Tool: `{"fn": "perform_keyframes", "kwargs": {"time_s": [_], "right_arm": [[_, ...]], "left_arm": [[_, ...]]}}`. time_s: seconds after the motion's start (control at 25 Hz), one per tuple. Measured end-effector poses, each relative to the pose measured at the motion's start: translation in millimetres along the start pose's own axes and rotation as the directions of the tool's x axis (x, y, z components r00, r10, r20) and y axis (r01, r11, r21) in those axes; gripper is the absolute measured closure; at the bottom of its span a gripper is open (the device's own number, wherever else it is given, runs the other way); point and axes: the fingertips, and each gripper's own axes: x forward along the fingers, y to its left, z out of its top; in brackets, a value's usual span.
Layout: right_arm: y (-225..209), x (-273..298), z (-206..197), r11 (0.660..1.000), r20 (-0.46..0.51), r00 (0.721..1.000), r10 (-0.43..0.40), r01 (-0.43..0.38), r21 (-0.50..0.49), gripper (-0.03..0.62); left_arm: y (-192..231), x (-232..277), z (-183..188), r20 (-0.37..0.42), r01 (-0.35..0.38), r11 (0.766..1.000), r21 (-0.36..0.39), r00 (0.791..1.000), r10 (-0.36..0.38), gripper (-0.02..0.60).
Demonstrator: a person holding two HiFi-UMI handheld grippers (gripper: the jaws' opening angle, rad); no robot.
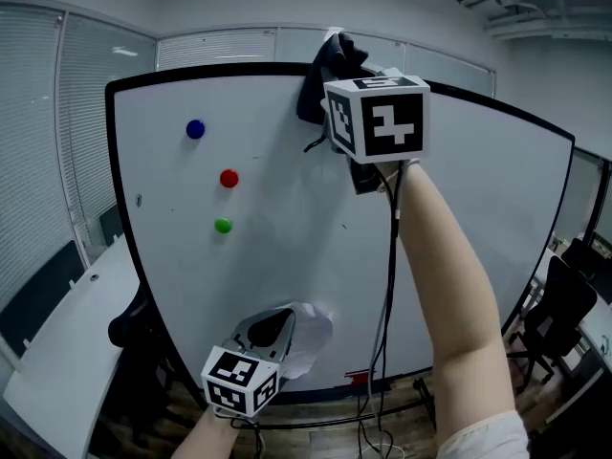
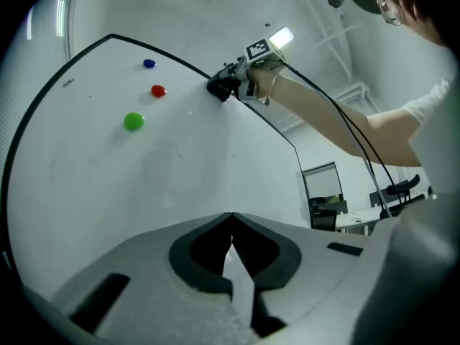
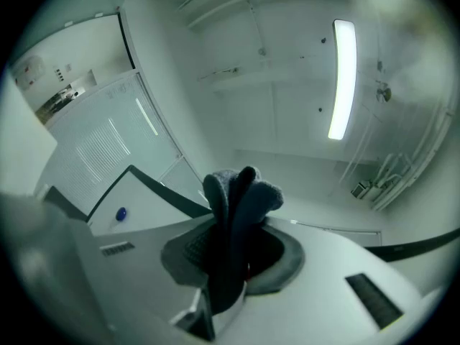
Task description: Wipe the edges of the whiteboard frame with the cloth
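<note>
A large whiteboard (image 1: 287, 256) with a thin black frame (image 1: 210, 69) stands upright before me. My right gripper (image 1: 337, 65) is raised to the board's top edge and is shut on a dark blue cloth (image 1: 330, 70), which rests on the frame there. In the right gripper view the cloth (image 3: 237, 207) stands bunched between the jaws, with the frame (image 3: 162, 192) just behind it. My left gripper (image 1: 277, 328) hangs low near the board's bottom, shut with nothing in it; its tips (image 2: 231, 218) meet in front of the board face. The left gripper view also shows the cloth (image 2: 219, 87) at the top edge.
Blue (image 1: 195, 129), red (image 1: 229, 178) and green (image 1: 223, 225) magnets stick to the board's upper left. Cables (image 1: 387, 352) hang from my right arm. A white desk (image 1: 67, 352) is at the left, office chairs (image 1: 559, 314) at the right. Window blinds (image 1: 38, 142) run behind.
</note>
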Motion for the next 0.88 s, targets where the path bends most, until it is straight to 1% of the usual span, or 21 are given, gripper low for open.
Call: {"fn": "perform_keyframes", "kwargs": {"time_s": [0.2, 0.36, 0.52, 0.6, 0.72, 0.88], "right_arm": [[-39, -17, -11, 0.999, -0.019, 1.0, 0.006, -0.005, 0.033, 0.528], [-63, -24, -16, 0.998, -0.011, 1.0, 0.021, -0.02, 0.067, 0.528], [-74, -27, -25, 0.997, -0.011, 1.0, 0.019, -0.019, 0.079, 0.528], [-77, -27, -29, 0.996, -0.016, 0.999, 0.029, -0.027, 0.083, 0.528], [-86, -28, -31, 0.996, -0.033, 0.998, 0.046, -0.043, 0.081, 0.528], [-98, -29, -32, 0.998, -0.052, 0.998, 0.039, -0.036, 0.061, 0.527]], "left_arm": [[-33, 6, -18, -0.044, -0.045, 0.999, -0.011, 0.998, 0.044, 0.564], [-55, 16, -18, -0.061, -0.09, 0.996, 0.012, 0.994, 0.091, 0.563], [-64, 21, -22, -0.066, -0.117, 0.993, -0.013, 0.991, 0.116, 0.564], [-67, 25, -24, -0.07, -0.115, 0.993, -0.02, 0.991, 0.113, 0.565], [-72, 36, -18, -0.064, -0.1, 0.995, -0.011, 0.993, 0.099, 0.564], [-79, 55, -11, -0.048, -0.055, 0.998, -0.008, 0.997, 0.054, 0.563]]}}
